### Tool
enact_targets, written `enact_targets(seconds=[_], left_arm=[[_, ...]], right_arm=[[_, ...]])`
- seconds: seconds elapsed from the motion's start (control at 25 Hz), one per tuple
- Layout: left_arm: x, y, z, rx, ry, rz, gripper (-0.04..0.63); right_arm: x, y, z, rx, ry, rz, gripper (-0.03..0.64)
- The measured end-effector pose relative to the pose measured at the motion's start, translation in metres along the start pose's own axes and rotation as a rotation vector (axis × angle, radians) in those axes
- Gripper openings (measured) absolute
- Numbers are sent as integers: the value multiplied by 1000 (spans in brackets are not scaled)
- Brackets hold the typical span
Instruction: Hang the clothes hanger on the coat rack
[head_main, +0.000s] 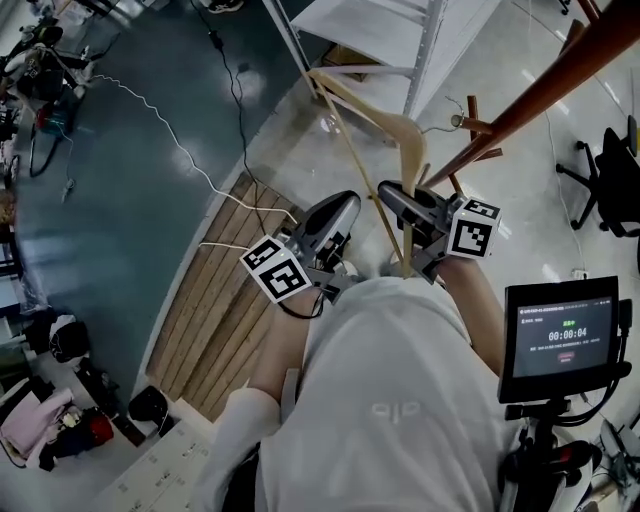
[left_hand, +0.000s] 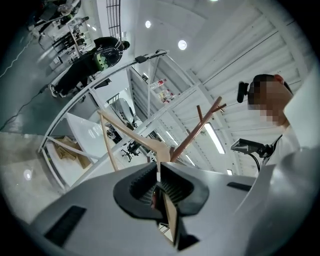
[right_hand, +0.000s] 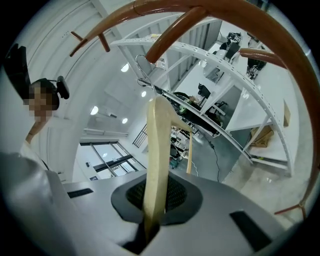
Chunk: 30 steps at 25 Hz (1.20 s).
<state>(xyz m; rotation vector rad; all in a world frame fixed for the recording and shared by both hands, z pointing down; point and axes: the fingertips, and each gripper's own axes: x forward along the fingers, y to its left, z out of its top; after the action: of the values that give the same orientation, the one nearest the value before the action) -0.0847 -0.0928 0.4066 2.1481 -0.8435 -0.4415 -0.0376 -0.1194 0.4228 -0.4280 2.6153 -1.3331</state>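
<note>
Our left gripper (head_main: 345, 212) and right gripper (head_main: 396, 200) both have their jaws clamped on the clothes hanger (head_main: 408, 150), near the coat rack (head_main: 540, 92).

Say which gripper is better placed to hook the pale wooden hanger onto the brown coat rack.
Probably the right gripper: it clamps the pale wooden hanger beside the brown coat rack, metal hook near a peg. The left gripper, also clamping it, is farther.
</note>
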Motion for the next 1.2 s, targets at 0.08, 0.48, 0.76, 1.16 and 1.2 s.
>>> enact_targets(seconds=[0.08, 0.48, 0.76, 1.16, 1.2], left_arm=[[2, 1, -4, -12, 12, -4, 8], [10, 7, -19, -59, 46, -19, 8], [23, 11, -32, -90, 85, -45, 8], [59, 0, -57, -117, 179, -112, 8], [63, -2, -59, -119, 187, -119, 8]], right_arm=[[-2, -2, -3, 8, 2, -12, 6], [-11, -11, -13, 21, 13, -52, 6], [-30, -31, -16, 43, -8, -122, 6], [-77, -66, -15, 16, -41, -271, 6], [-82, -69, -14, 9, -40, -289, 6]])
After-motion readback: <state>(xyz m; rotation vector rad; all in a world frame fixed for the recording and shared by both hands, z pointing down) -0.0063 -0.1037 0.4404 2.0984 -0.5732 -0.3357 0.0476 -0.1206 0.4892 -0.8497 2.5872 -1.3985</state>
